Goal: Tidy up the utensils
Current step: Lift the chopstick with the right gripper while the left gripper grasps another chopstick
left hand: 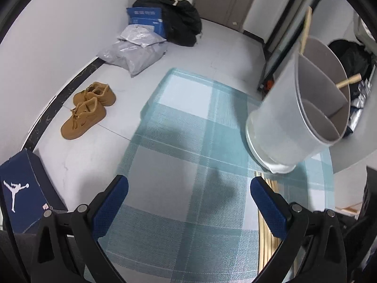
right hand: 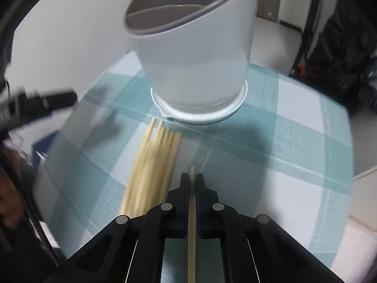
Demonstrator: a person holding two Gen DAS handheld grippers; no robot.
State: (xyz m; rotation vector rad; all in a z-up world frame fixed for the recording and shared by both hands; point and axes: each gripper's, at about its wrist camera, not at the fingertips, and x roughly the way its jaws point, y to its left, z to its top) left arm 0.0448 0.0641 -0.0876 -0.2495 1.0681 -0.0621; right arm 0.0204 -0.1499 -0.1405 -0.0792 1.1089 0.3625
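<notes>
A pale grey utensil holder (left hand: pixel 294 108) with inner dividers stands on a white base on the teal checked mat (left hand: pixel 188 141). Two wooden handles (left hand: pixel 306 28) stick out of it. It also shows in the right wrist view (right hand: pixel 195 54). A bundle of wooden chopsticks (right hand: pixel 153 165) lies on the mat just in front of the holder; part shows in the left wrist view (left hand: pixel 268 231). My right gripper (right hand: pixel 192 176) is shut on a single chopstick (right hand: pixel 191 224), held above the mat beside the bundle. My left gripper (left hand: pixel 188 193) is open and empty over the mat.
On the floor beyond the table lie tan shoes (left hand: pixel 87 108), a navy shoe box (left hand: pixel 21 188), grey plastic bags (left hand: pixel 136 49) and a black bag (left hand: pixel 181 21). The left gripper's black arm (right hand: pixel 40 106) shows at the left of the right wrist view.
</notes>
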